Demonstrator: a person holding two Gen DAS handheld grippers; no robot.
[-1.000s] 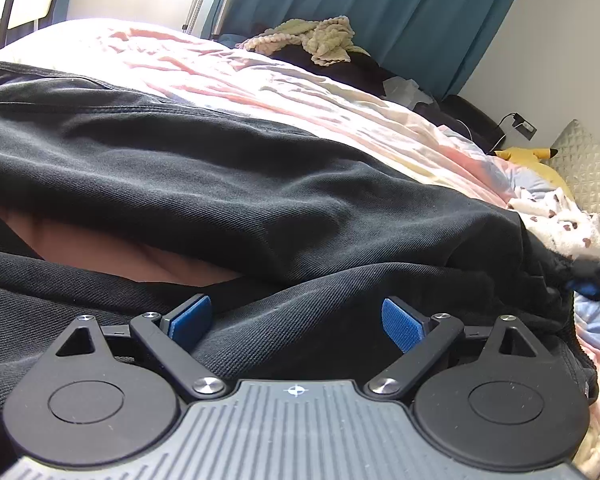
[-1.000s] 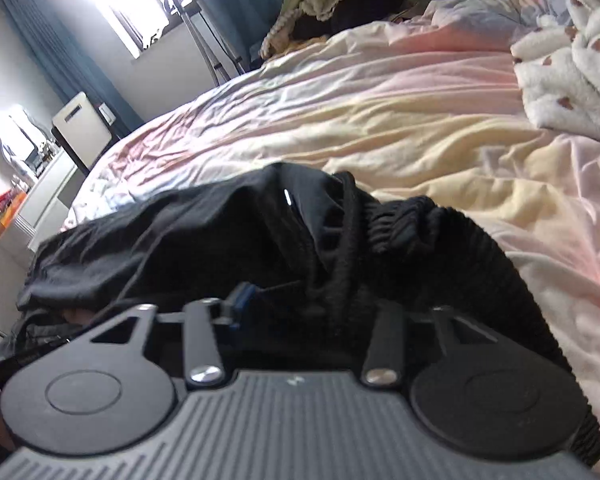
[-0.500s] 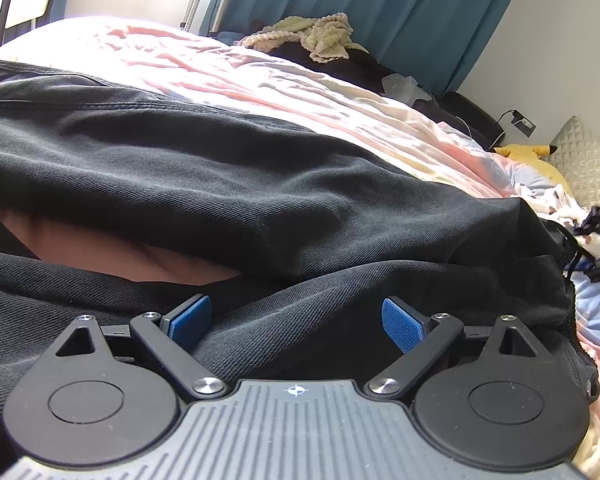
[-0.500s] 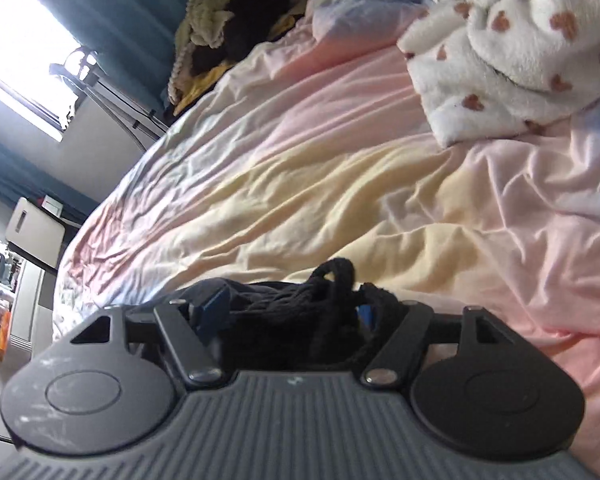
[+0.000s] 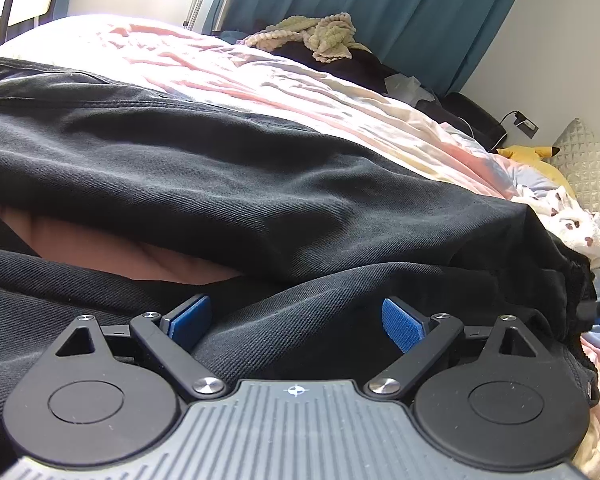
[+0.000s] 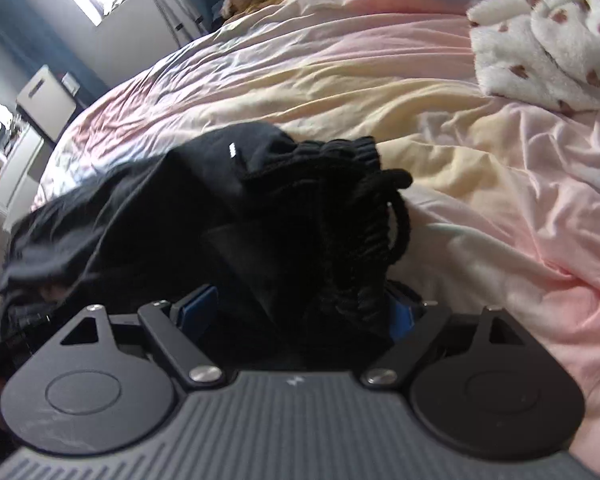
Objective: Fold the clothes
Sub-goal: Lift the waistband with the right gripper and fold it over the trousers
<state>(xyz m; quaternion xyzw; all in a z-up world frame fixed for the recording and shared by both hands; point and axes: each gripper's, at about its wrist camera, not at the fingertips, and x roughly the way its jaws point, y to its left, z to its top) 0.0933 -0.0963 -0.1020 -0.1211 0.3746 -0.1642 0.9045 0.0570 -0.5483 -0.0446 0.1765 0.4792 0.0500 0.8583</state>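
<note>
Black trousers (image 5: 228, 184) lie spread across the pink bed sheet (image 5: 300, 92). In the left wrist view my left gripper (image 5: 296, 320) rests low on the cloth, open, its blue pads (image 5: 400, 324) wide apart with a ridge of fabric between them. In the right wrist view the trousers' ribbed waistband and drawstring (image 6: 352, 216) are bunched between the fingers of my right gripper (image 6: 298, 314). Its jaws stand wide, so it is open, with the blue pads (image 6: 196, 312) partly hidden by cloth. The right gripper's tip also shows at the left view's right edge.
A white fleece with brown spots (image 6: 548, 40) lies at the bed's far right. A yellow plush (image 5: 532, 156) and a quilted pillow (image 5: 588, 168) sit by the wall. A heap of clothes (image 5: 320, 36) lies before the teal curtain (image 5: 380, 8). A white cabinet (image 6: 44, 100) stands beside the bed.
The right gripper swung over the bed with the waistband, then came back down, and its jaws have widened from shut to open. The left gripper stayed still and open.
</note>
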